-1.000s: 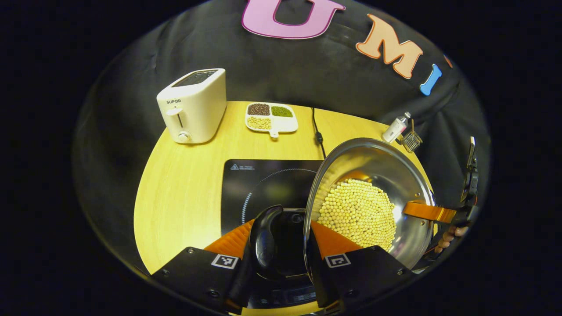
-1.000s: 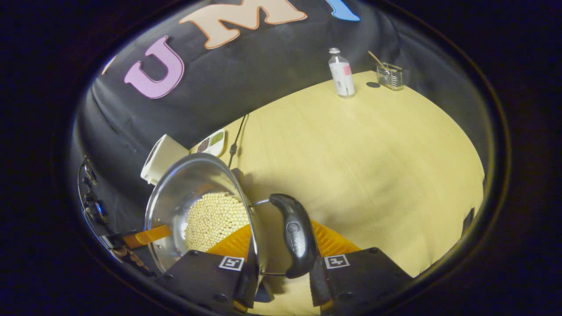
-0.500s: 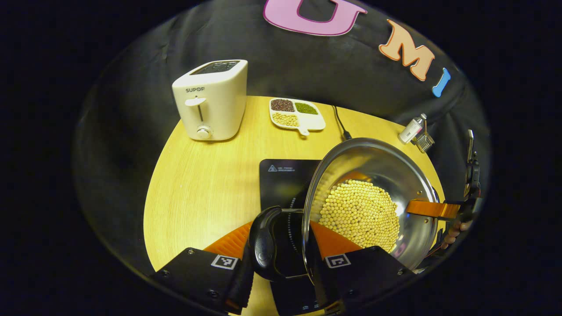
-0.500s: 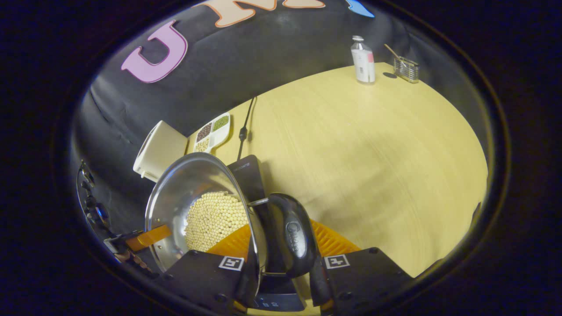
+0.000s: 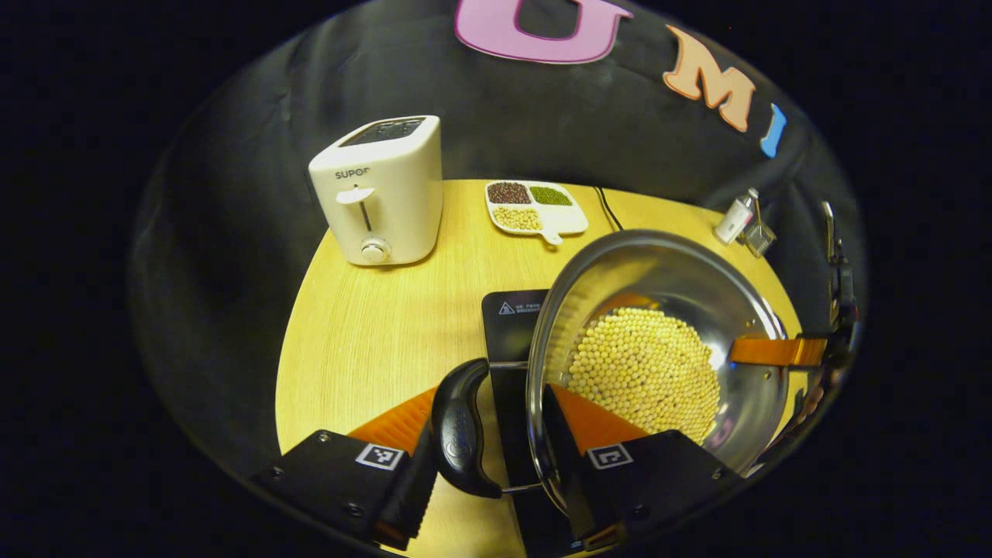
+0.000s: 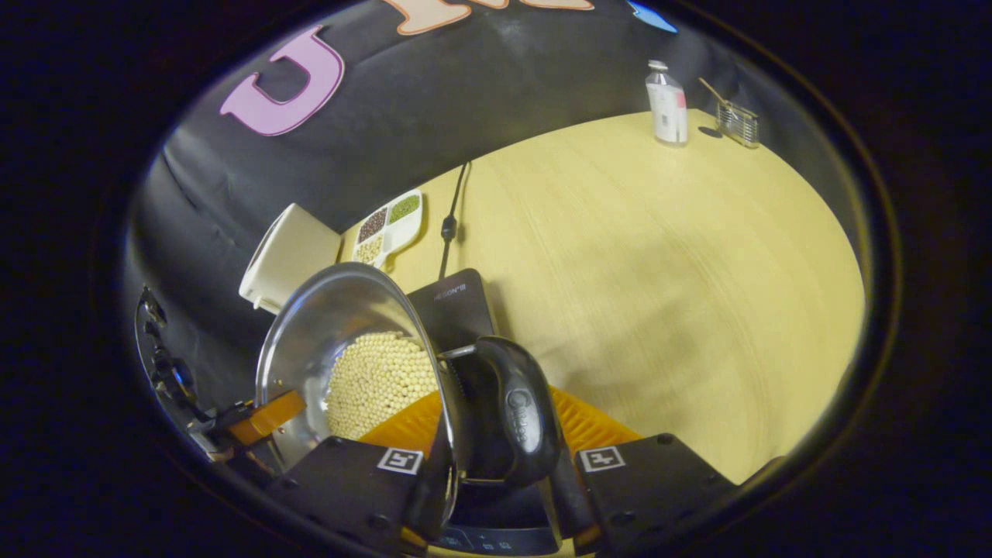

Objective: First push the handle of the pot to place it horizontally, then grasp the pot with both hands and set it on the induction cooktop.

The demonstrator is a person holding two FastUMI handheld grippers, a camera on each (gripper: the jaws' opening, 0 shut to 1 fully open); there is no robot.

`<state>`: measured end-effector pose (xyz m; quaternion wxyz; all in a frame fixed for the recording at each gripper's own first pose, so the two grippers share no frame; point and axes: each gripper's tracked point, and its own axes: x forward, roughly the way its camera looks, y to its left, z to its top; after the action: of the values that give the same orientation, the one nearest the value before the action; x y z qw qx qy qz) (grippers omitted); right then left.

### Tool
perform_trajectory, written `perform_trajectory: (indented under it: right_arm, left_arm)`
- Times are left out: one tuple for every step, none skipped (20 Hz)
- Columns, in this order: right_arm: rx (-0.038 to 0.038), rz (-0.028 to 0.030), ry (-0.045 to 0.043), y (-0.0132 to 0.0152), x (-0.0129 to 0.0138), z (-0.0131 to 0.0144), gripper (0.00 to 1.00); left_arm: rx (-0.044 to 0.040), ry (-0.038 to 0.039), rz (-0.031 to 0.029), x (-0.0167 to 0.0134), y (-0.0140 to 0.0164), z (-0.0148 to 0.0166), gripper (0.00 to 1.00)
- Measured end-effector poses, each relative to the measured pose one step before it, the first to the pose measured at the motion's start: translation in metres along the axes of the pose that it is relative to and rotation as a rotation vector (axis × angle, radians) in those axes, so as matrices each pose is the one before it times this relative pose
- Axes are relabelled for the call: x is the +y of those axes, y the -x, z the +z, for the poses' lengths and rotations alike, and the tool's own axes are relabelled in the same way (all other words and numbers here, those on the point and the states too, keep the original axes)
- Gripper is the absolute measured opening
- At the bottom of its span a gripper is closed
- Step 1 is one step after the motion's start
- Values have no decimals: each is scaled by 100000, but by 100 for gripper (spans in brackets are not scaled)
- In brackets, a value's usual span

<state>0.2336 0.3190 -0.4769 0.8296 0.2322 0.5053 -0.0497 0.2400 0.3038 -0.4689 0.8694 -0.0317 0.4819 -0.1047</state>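
Both grippers have the steel pot [image 5: 659, 310] up off the yellow table [image 5: 364, 341], 1 on each side. In the left gripper view the pot sits at about 3 o'clock, its bottom covered w/ pale round beans [image 5: 643, 372]. The left gripper [image 5: 496, 465] straddles the rim there: 1 orange finger outside by the black side handle [image 5: 457, 434], the other inside the bowl. Jaws look narrowed on the rim and handle, but whether both pads actually press I can't tell.

The induction cooktop [image 5: 511, 318] lies flat on the table under and just left of the pot, a corner peeking out at about 12 o'clock of the handle.

In the right gripper view the right gripper [image 6: 496, 473] does the same on the opposite side, fingers either side of the rim w/ the 2nd black handle [image 6: 515, 411] between them; full squeeze again can't be told. Pot is at 9 o'clock there, cooktop just behind the handle.

At 3 o'clock in the left gripper view the other gripper's orange finger crosses the far rim.

Further back: white toaster [image 5: 380, 194] at 11 o'clock, divided dish of beans [image 5: 535, 209] at 12, black cable [image 5: 608, 209] beside it, small white bottle [image 6: 666, 105] and wire holder [image 6: 736, 124] near the table's far edge.
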Motion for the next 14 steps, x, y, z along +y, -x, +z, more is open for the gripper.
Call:
perform_trajectory:
  right_arm:
    - [-442,49,-946,417,-775,291,58]
    - [-683,-882,-245,617,-1124,422,66]
    - [-646,708,-498,552,-483,423,75]
    - [-486,1067,-593,967,22,244,79]
    - [-848,1156,-137,883,-78,96,97]
    - [-1289,-181,472,746,-162,99,94]
    - [-1570,-442,597,1029,-350,128,100]
    - [-1608,-214,54,1313,34,-86,100]
    - [-992,465,-685,1218,-114,109,100]
    - [-724,927,-1086,1030,-190,-24,94]
    - [-388,406,-775,633,-247,-13,100]
    - [-961,-28,-164,96,-326,185,94]
    - [-1223,-53,138,356,-342,363,94]
    - [-787,682,-386,424,-12,284,93]
  left_arm:
    - [-1034,-2561,735,-140,-100,117,75]
    - [-113,-1736,504,-207,66,12,81]
    - [-1181,-1518,1341,26,451,-40,82]
    - [-2119,-1906,769,-50,152,491,84]
    - [-1914,-1653,468,-95,404,386,86]
    - [-2414,-1348,810,-45,320,563,90]
    - [-1637,-815,917,-23,353,512,91]
    - [-1823,-507,1013,89,488,462,94]
    - [-1409,-657,862,-34,439,434,95]
    - [-1174,-708,943,22,404,297,96]
    - [-1335,-653,1158,79,381,403,96]
    - [-1507,-676,793,2,395,388,98]
    - [-1318,-267,825,-35,376,369,96]
    - [-1256,-171,318,-143,381,315,96]
